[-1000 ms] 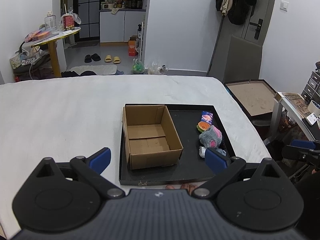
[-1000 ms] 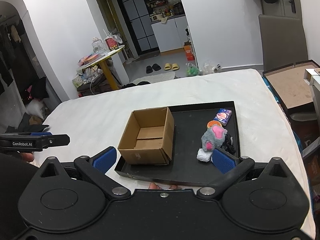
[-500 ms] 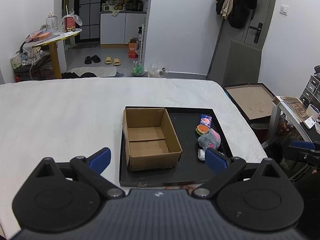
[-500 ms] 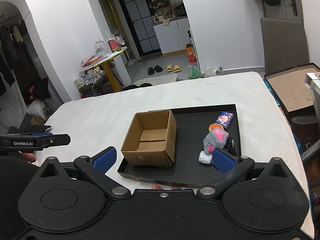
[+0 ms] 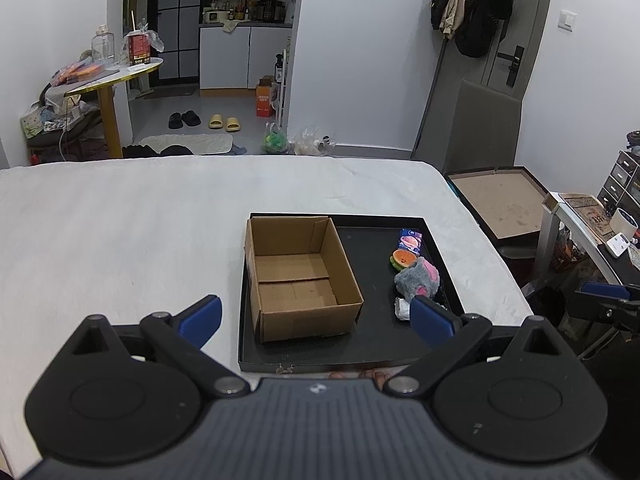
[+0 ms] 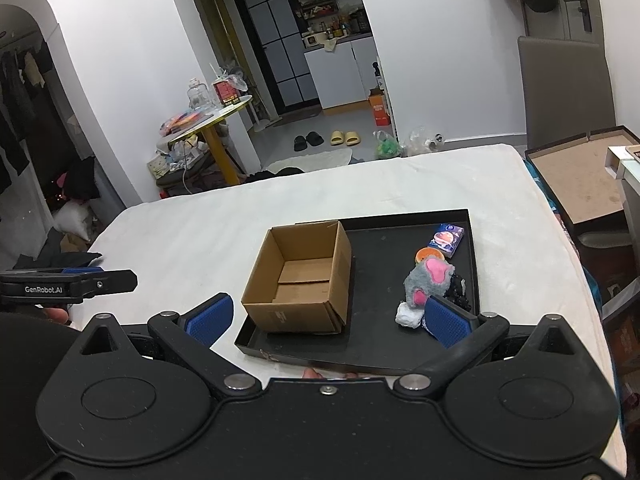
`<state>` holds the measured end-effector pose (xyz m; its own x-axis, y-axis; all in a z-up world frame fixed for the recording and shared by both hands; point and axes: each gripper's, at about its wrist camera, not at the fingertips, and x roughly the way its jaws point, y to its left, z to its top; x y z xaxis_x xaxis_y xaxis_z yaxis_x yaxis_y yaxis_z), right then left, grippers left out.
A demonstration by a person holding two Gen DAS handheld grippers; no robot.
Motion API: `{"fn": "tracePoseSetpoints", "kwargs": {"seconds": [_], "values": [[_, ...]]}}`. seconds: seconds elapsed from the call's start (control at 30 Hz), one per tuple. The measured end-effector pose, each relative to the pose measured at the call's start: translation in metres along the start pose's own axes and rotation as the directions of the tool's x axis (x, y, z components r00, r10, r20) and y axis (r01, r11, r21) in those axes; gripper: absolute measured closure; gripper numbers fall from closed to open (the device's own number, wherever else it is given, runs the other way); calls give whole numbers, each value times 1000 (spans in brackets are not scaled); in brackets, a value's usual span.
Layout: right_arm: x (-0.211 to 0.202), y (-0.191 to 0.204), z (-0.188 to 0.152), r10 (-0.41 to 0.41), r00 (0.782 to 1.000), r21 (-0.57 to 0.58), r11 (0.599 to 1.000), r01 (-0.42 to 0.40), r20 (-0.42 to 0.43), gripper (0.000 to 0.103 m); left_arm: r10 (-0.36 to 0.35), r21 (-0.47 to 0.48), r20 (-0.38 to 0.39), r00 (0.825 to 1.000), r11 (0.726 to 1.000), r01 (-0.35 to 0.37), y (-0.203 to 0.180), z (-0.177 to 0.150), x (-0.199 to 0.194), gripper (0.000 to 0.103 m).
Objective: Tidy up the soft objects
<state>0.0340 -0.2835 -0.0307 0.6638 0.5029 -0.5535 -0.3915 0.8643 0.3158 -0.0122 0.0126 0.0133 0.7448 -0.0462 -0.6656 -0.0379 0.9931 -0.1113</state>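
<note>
An open, empty cardboard box [image 5: 298, 276] [image 6: 302, 276] stands in the left half of a black tray [image 5: 360, 344] [image 6: 384, 348] on a white bed. Along the tray's right side lie a grey and pink plush toy [image 5: 418, 280] [image 6: 428, 280], an orange round soft toy [image 5: 402, 258] [image 6: 429, 255], a small blue packet [image 5: 411, 239] [image 6: 447, 238], a white wad [image 6: 408, 315] and a black soft item [image 6: 456, 290]. My left gripper [image 5: 316, 316] and right gripper [image 6: 326, 318] are both open and empty, held above the tray's near edge.
The white bed [image 5: 120, 232] spreads left and beyond the tray. Right of the bed are a large open flat box [image 5: 500, 200], a small side table [image 5: 588, 232] and drawers. A yellow round table [image 5: 112, 76] and slippers stand on the far floor.
Both grippers have pulled back and up a little, so the tray and box look smaller and farther. Nothing on the tray has moved.
</note>
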Motion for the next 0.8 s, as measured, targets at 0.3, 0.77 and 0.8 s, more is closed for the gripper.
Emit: {"fn": "tracePoseSetpoints", "kwargs": {"seconds": [0.3,0.77,0.8], "values": [[-1,-3,-3,-17,1000,8,1000,17,-10,0,-2,15,-13,1000,1000,3,-3,1,3,3],[4,-15,-8,-37,999,26,999,38,-17,0,-19,30,-33,999,999,20,-7,-1,18,3],[6,-17,-10,-33,999,30,999,34,-17,0,-23,27,-37,999,999,24,-6,-2,20,3]]}}
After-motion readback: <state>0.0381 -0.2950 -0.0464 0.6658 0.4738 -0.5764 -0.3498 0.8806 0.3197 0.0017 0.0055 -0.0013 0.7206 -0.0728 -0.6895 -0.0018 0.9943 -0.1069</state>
